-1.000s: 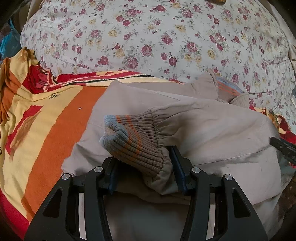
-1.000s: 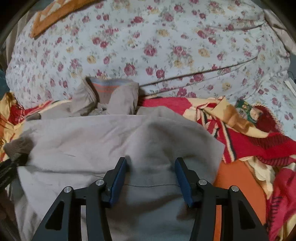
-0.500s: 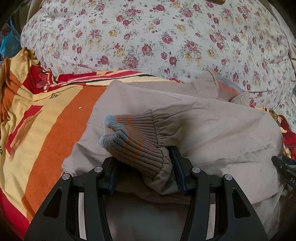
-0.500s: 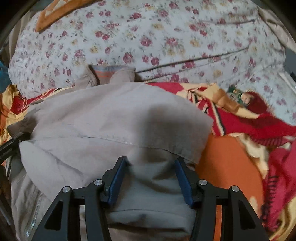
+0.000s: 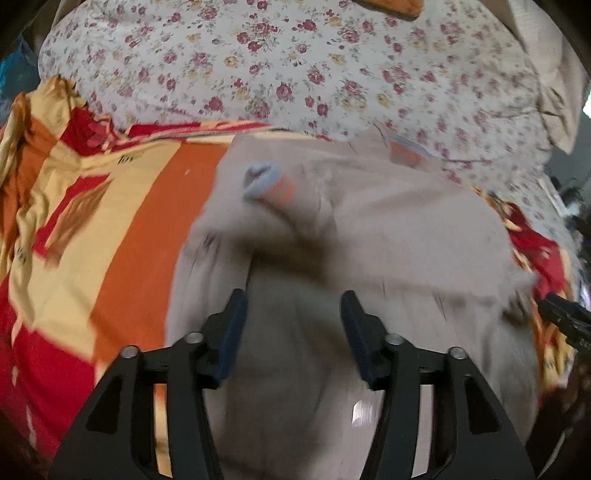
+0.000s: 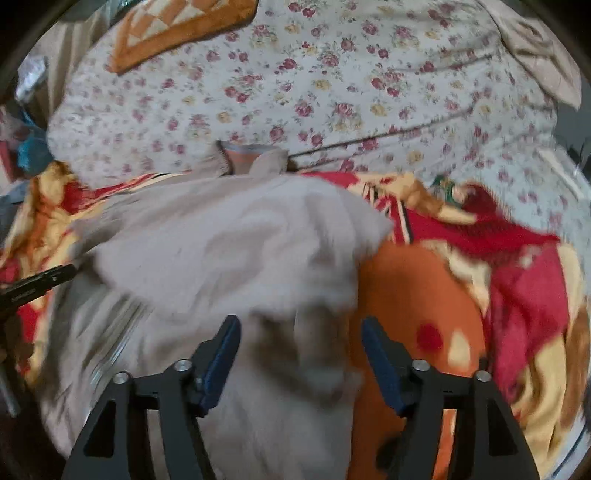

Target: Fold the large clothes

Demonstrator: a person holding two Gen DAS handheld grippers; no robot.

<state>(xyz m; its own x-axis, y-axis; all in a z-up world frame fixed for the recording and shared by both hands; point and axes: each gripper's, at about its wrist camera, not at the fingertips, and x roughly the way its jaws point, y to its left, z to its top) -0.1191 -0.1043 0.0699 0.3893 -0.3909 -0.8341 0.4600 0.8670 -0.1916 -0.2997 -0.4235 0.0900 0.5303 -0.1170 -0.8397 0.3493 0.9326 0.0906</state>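
Observation:
A beige jacket (image 5: 406,236) (image 6: 221,236) lies folded on the blanket, its striped collar (image 5: 404,153) (image 6: 247,155) at the far side. The ribbed grey-and-orange cuff (image 5: 267,186) rests loose on top of the jacket, beyond my left gripper (image 5: 293,306). That gripper's jaws are opening and hover above the fabric with nothing pressed between the pads. My right gripper (image 6: 300,328) is also opening over the jacket's right edge; blurred fabric lies under it, and the pads stand apart from it. Each gripper shows at the edge of the other's view (image 5: 561,317) (image 6: 33,286).
An orange, red and yellow blanket (image 5: 122,229) (image 6: 424,295) covers the bed under the jacket. A floral quilt (image 5: 295,55) (image 6: 332,92) bulges behind it, with an orange cushion (image 6: 177,22) on top. Both views are motion-blurred.
The left gripper let go of the cuff and the right let go of the jacket fold. Both widened and drew back and up, so the jacket now looks farther away.

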